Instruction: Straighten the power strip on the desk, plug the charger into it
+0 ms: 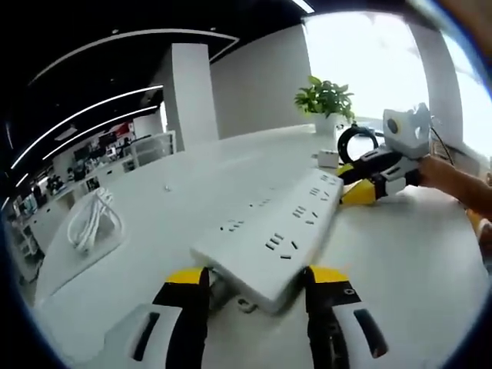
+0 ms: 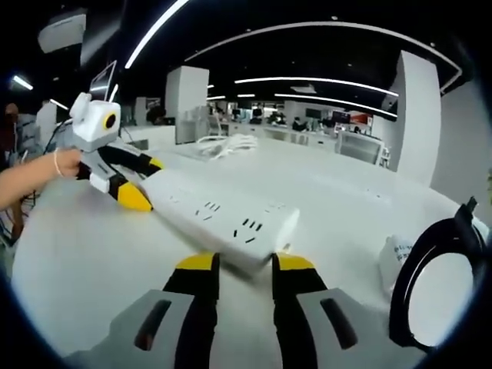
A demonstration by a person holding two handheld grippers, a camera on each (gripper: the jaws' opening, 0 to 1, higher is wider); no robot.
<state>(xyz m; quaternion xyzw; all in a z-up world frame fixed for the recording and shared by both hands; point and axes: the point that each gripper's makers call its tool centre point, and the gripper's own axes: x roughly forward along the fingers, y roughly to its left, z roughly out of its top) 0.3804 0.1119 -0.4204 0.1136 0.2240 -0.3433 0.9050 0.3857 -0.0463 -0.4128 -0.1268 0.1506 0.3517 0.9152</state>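
A long white power strip (image 1: 269, 231) lies flat on the white desk (image 1: 415, 261). My left gripper (image 1: 257, 280) is shut on its near end, one yellow-tipped jaw on each long side. At the far end sits my right gripper (image 1: 352, 183), held by a hand. In the right gripper view the strip (image 2: 223, 215) runs away from my right gripper (image 2: 246, 265), whose jaws stand narrowly apart with their tips at the strip's end edge and desk showing between them. The left gripper (image 2: 142, 181) straddles the far end there. A small white charger block (image 1: 328, 158) (image 2: 396, 257) rests near the strip.
A black ring-shaped object (image 1: 356, 140) (image 2: 438, 284) stands beside the charger. A potted plant (image 1: 326, 100) is behind it. A coiled white cable (image 1: 92, 219) (image 2: 227, 144) lies on the desk's far side. An office with pillars and other desks lies beyond.
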